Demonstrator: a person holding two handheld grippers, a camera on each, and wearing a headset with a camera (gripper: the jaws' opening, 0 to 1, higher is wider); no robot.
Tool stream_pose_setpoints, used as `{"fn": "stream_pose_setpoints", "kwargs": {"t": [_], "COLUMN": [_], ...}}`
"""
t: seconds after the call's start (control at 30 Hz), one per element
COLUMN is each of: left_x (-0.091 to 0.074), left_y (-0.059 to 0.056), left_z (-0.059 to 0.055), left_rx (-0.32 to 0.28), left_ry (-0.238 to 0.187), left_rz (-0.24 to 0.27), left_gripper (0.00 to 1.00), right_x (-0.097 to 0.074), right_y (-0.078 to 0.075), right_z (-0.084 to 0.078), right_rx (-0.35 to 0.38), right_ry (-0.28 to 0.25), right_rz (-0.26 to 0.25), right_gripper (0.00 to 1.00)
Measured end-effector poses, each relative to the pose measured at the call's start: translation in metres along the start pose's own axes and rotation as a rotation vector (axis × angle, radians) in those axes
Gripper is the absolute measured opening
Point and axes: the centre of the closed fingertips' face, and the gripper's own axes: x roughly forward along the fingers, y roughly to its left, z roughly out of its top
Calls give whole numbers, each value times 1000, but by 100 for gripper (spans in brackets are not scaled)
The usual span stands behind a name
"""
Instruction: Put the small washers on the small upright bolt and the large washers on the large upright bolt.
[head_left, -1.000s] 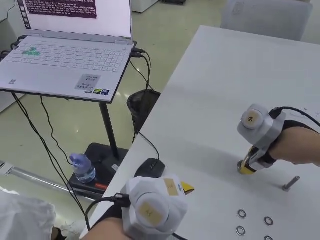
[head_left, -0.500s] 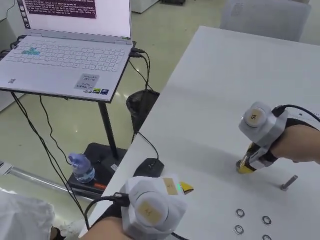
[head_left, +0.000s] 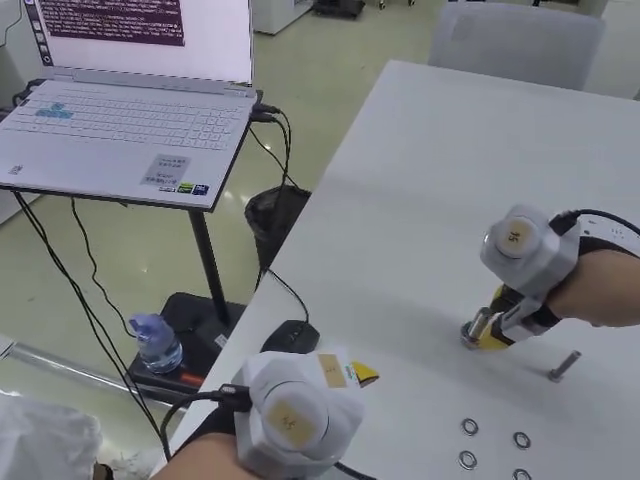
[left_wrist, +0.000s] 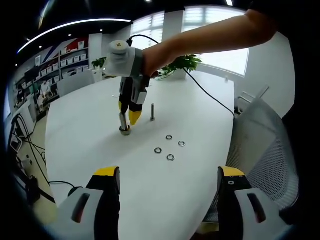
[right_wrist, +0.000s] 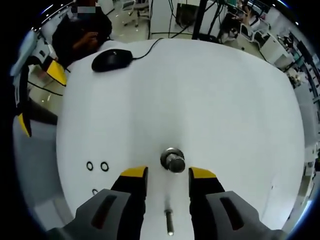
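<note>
Counter (head_left: 430, 200) holds one large bolt (head_left: 476, 326), one small bolt (head_left: 563, 366), four washers (head_left: 469, 427), one mouse (head_left: 290, 337). Two grippers: left gripper (left_wrist: 169, 175), right gripper (right_wrist: 168, 174). At 9 o'clock: one laptop (head_left: 130, 120), one bottle (head_left: 155, 340).

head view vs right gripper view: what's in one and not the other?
Head view, not the right gripper view: laptop, bottle, bin. Right gripper view, not the head view: a person's dark torso. Both: mouse, large bolt, small bolt, washers, table.
</note>
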Motion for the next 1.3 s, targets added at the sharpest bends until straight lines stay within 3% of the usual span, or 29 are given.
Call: {"fn": "stream_pose_setpoints", "kwargs": {"t": [0.47, 0.9, 1.3], "left_x": [-5, -6, -7], "left_y": [1, -3, -1], "left_z": [5, 5, 7], "left_rx": [9, 16, 13], "left_ry": [-4, -3, -14], "left_rz": [15, 15, 23], "left_gripper": [79, 79, 79], "right_x": [-7, -2, 4], "right_y": [19, 61, 83], "right_z": [-10, -12, -14], "right_rx": [-17, -41, -58], "right_ry": [-21, -64, -78], "right_rz": [20, 39, 50], "right_gripper": [33, 31, 29]}}
